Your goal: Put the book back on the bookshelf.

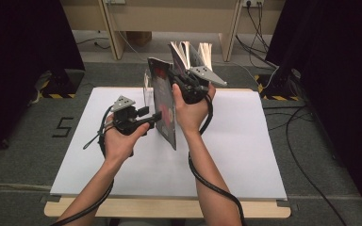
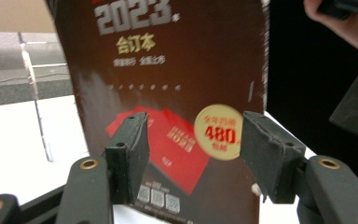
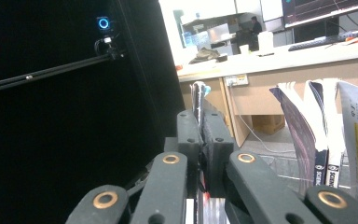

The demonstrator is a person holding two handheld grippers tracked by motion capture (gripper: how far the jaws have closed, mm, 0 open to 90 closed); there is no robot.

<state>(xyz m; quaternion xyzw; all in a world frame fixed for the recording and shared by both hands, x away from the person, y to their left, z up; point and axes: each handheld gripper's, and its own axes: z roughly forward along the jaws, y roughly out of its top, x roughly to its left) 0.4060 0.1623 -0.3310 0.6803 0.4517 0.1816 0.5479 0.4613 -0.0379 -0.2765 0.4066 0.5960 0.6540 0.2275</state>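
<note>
A dark magazine (image 1: 163, 101) with a red panel and a round gold sticker stands upright over the white table top (image 1: 245, 141), its lower corner near the surface. My right gripper (image 1: 183, 81) is shut on the magazine's upper edge; the right gripper view shows the thin edge (image 3: 198, 95) pinched between that gripper's (image 3: 201, 126) jaws. My left gripper (image 1: 154, 117) sits at the cover's lower left side. In the left gripper view its (image 2: 196, 125) jaws stand wide apart facing the cover (image 2: 168, 70), with nothing pressed between the pads.
Several more magazines (image 1: 191, 52) stand fanned in a clear rack (image 1: 147, 89) at the table's far edge, also close on the right (image 3: 326, 126) in the right gripper view. Dark curtains hang on both sides. Cables (image 1: 283, 70) lie on the floor at the back right.
</note>
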